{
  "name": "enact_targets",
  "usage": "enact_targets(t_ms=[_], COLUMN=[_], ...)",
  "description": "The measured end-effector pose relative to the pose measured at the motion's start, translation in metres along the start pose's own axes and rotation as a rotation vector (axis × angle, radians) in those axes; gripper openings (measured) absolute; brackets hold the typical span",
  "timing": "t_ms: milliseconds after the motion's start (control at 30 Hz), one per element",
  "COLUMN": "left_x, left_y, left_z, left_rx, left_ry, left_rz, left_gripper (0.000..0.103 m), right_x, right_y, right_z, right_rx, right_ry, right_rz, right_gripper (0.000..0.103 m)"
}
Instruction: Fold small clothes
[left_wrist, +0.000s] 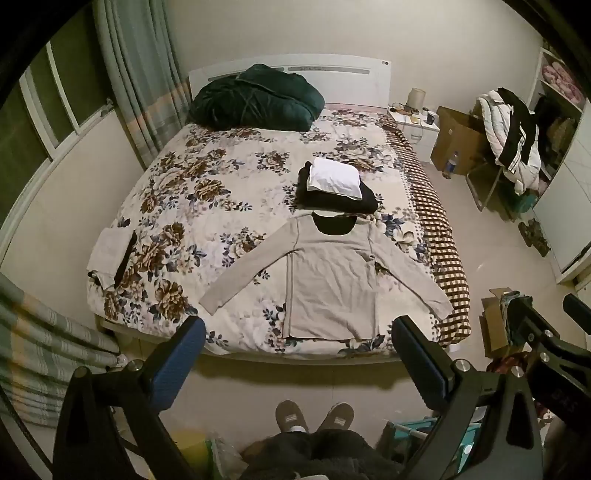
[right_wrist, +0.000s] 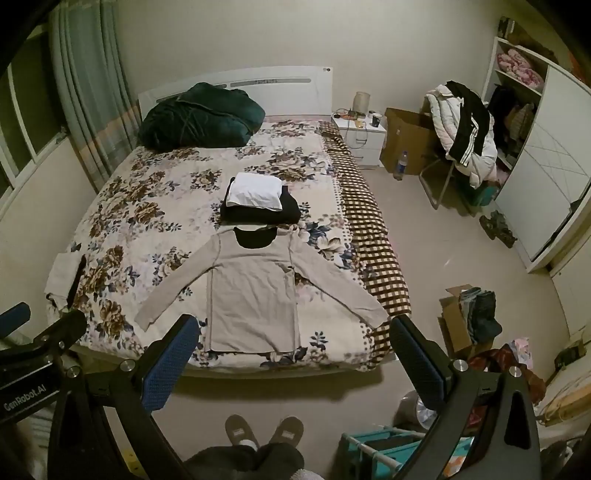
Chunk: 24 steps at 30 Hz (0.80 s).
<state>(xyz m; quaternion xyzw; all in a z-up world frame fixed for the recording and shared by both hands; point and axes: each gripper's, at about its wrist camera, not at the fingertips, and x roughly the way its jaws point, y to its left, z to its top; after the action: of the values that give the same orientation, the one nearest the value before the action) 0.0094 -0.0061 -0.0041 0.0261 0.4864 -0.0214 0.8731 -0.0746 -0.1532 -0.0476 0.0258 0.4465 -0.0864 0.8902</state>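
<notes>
A beige long-sleeved top (left_wrist: 330, 284) lies flat on the flowered bed (left_wrist: 207, 206), sleeves spread, hem at the near edge; it also shows in the right wrist view (right_wrist: 253, 291). Behind it sits a stack of folded clothes, white (left_wrist: 334, 177) on black (left_wrist: 332, 197), also in the right wrist view (right_wrist: 255, 192). My left gripper (left_wrist: 299, 332) is open and empty, held above the floor in front of the bed. My right gripper (right_wrist: 291, 334) is open and empty, beside it to the right.
A small pale garment (left_wrist: 109, 254) lies at the bed's left edge. A dark green duvet (left_wrist: 255, 98) is at the headboard. A cardboard box of clothes (right_wrist: 469, 317), a chair piled with coats (right_wrist: 465, 122) and a nightstand (right_wrist: 360, 134) stand on the right. My slippered feet (right_wrist: 264, 430) are below.
</notes>
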Motion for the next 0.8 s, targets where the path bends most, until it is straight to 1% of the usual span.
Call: enact_targets(t_ms=[33,200,400,600,633,800], left_x=[-0.006,-0.006,-0.009,-0.011,-0.011,-0.012], left_y=[0.002,0.001,0.000,0.001,0.002,0.001], left_z=[-0.005,-0.005,0.005,0.004,0.004,0.003], left_rx=[-0.007,-0.007,-0.008,-0.008,-0.008,-0.007], left_ry=[-0.009,-0.012,-0.016,-0.018,-0.019,-0.021], left_rz=[0.003,0.003,0.004,0.002,0.001,0.001], left_gripper=[0.103,0.103,0.103,0.103,0.103,0.103], right_x=[0.001,-0.001,-0.010,-0.009,-0.011,-0.013], right_y=[-0.001,0.001,0.007,0.006,0.006,0.004], right_z=[-0.001,0.000,0.005,0.002,0.009,0.011], right_rx=[-0.001,0.000,0.001,0.002,-0.001,0.000], right_ry=[-0.001,-0.005,-0.009,-0.013,-0.014,-0.017], right_rz=[0.001,0.000,0.001,0.003,0.006,0.010], right_gripper=[0.103,0.103,0.103,0.103,0.103,0.103])
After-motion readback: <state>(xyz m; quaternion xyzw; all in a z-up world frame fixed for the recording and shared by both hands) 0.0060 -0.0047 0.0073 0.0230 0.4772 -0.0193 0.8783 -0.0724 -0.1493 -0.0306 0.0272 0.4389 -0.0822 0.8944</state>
